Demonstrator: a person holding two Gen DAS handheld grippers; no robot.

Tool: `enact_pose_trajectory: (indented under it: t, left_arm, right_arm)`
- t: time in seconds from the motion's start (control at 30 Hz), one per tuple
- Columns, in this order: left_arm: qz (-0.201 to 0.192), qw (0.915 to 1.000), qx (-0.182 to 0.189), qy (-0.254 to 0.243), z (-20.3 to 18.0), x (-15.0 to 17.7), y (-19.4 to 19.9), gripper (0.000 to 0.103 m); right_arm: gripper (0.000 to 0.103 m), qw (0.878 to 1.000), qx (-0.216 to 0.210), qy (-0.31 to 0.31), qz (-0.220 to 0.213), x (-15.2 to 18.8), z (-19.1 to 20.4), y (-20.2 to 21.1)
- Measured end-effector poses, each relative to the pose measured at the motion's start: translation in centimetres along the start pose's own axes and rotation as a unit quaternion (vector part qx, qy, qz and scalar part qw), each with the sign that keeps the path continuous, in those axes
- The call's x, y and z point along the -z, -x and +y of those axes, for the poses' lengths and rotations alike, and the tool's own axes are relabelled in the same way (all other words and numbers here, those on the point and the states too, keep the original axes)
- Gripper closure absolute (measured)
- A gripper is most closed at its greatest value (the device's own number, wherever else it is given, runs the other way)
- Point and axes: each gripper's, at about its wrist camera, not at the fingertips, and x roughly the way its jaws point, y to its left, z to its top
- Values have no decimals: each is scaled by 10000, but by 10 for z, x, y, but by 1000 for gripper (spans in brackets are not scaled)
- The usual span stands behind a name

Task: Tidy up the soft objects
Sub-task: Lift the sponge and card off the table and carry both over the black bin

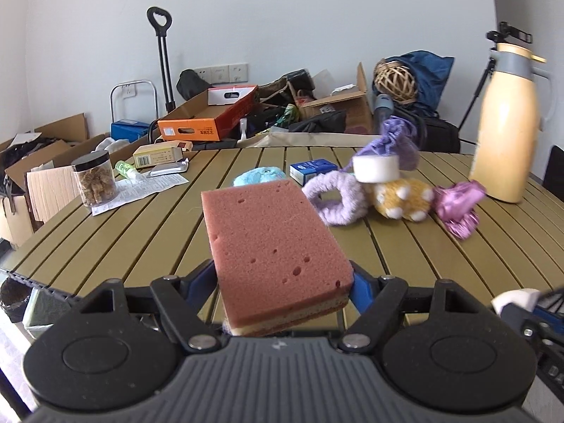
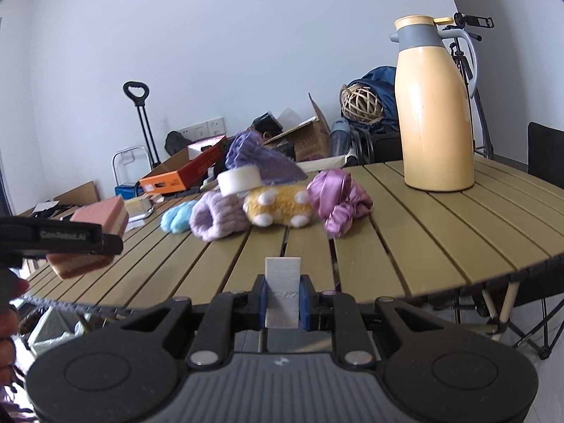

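My left gripper (image 1: 283,278) is shut on a pink sponge (image 1: 271,243) with a yellow underside, held above the near edge of the slatted table (image 1: 141,232). My right gripper (image 2: 283,296) is shut on a small white foam block (image 2: 282,289) near the table's front edge. Further back lies a pile of soft things: a white round sponge (image 1: 375,168) on top, a lilac fluffy ring (image 1: 335,201), a yellow plush with white spots (image 1: 402,199), a pink satin scrunchie (image 1: 458,208), a purple knit piece (image 1: 394,141) and a blue fluffy item (image 1: 259,176).
A tall yellow thermos jug (image 2: 435,112) stands at the table's back right. On the left are a jar of snacks (image 1: 95,183), papers, a small green bottle and boxes. A blue carton (image 1: 312,171) lies behind the pile. Cardboard boxes and bags crowd the floor beyond.
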Motion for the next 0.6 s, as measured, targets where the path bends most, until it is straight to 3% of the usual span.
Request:
enact_pose_trajectory:
  t: [0.27,0.6]
  left_arm:
    - [7,9994,284,-196,-3,36,48,25]
    - [404,9966,637,-342,-4,97,78,25]
  right_arm:
    - [86,9987,-82,154,477,38,8,25]
    - [86,9896,-110,410,1371,94,19,41]
